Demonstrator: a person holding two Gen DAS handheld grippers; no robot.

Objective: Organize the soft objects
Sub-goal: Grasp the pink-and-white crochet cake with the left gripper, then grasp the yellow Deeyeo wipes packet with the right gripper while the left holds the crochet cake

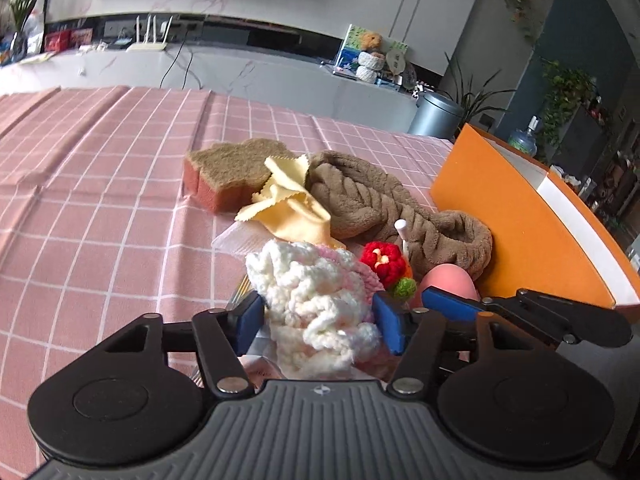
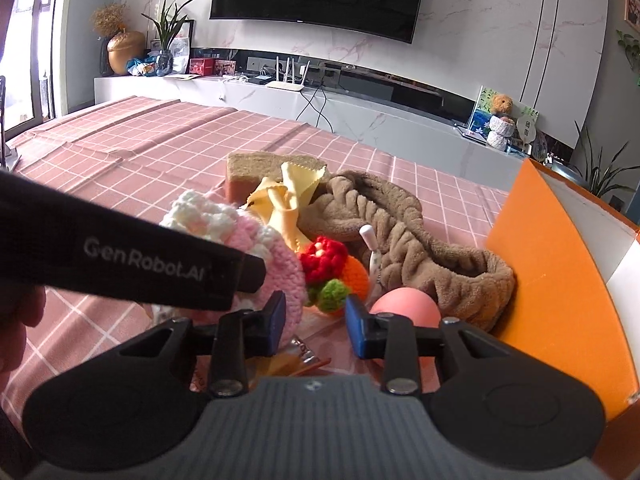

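Note:
A white and pink crocheted piece (image 1: pixel 316 296) sits between the blue pads of my left gripper (image 1: pixel 320 324), which press on both its sides. In the right wrist view the left gripper's black finger lies across that piece (image 2: pixel 276 256). My right gripper (image 2: pixel 316 322) hangs low over the table, with only clear wrapping and cloth between its narrowly parted pads. Just beyond it are a red, orange and green crocheted flower (image 2: pixel 328 272) and a pink ball (image 2: pixel 404 306). Behind them lie a brown braided band (image 2: pixel 400 240), a yellow cloth (image 2: pixel 288 200) and a brown-topped sponge (image 2: pixel 256 170).
An orange box (image 2: pixel 560 280) with a white inner wall stands open at the right, touching the brown band. A pink checked tablecloth (image 2: pixel 140 152) stretches left and back. A person's hand (image 2: pixel 20 320) shows at the left edge. A white stick (image 2: pixel 370 240) lies on the band.

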